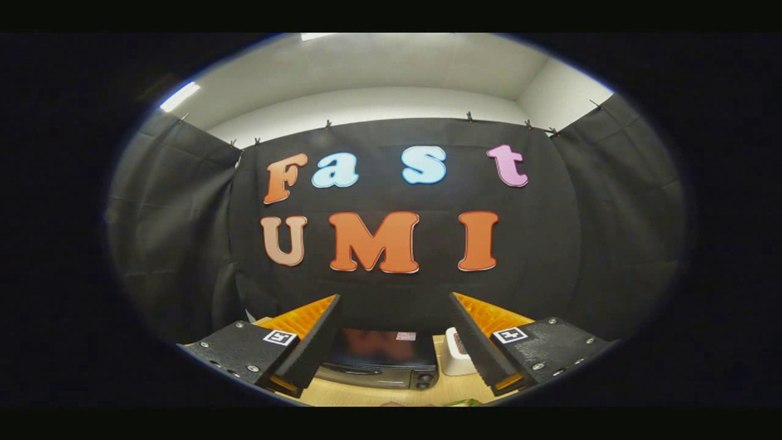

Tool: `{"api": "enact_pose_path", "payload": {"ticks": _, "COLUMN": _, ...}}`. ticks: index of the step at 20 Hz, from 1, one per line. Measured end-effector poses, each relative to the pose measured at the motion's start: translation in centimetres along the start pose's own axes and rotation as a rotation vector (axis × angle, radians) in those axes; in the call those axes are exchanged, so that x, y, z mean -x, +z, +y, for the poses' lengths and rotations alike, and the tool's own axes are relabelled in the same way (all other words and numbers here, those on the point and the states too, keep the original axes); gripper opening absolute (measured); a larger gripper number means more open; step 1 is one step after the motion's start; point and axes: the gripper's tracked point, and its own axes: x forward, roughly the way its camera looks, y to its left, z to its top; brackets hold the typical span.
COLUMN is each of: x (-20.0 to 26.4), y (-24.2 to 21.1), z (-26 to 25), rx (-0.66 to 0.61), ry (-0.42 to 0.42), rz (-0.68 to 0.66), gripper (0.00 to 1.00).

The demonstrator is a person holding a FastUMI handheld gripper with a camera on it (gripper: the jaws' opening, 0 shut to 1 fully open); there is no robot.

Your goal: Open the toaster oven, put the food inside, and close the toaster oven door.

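Note:
My gripper (394,299) is held high and stands open, with nothing between its fingers. Far below and beyond the fingers, a dark toaster oven (382,360) sits on a wooden table (366,397). Its glass door looks closed and its knobs (424,380) sit at the lower right of its front. A sliver of something green (464,402), perhaps the food, peeks in at the table's near edge, too little of it showing to tell what it is.
A small white object (455,353) stands on the table just right of the oven. Black cloth walls enclose the booth at the back and on both sides.

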Motion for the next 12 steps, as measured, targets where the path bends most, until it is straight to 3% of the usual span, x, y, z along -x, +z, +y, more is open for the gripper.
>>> {"api": "enact_pose_path", "payload": {"ticks": 3, "x": -0.7, "y": -2.1, "z": 0.3, "rx": -0.022, "ry": -0.036, "rz": 0.054, "gripper": 1.0}}
{"api": "enact_pose_path", "payload": {"ticks": 12, "x": -3.7, "y": -12.7, "z": 5.1, "rx": -0.061, "ry": 0.018, "rz": 0.304, "gripper": 1.0}}
